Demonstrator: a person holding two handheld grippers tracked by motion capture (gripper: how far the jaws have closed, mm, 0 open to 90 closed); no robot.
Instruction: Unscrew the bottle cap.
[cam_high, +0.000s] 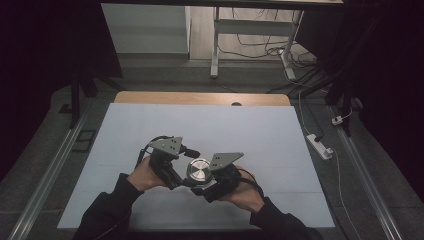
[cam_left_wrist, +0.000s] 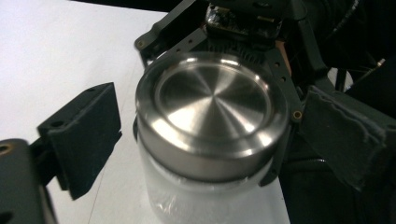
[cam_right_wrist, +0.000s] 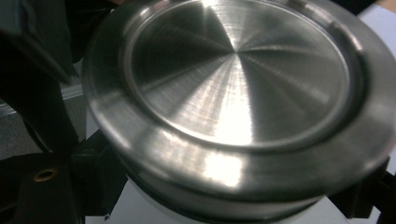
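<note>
Upright jar (cam_left_wrist: 205, 154) under steel lid (cam_left_wrist: 212, 100), between spread left gripper (cam_left_wrist: 205, 135) pads; right gripper (cam_high: 212, 182) clasping the jar's body.

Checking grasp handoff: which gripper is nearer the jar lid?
Right. The right gripper has its jaws around the jar just under the lid. The left gripper's jaws stand open either side of the lid, with a gap.

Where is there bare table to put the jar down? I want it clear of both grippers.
The white table is bare beyond the grippers toward its wooden far edge, and along its left and right sides. It is crowded near the front middle, where the left gripper and right gripper flank the jar.
</note>
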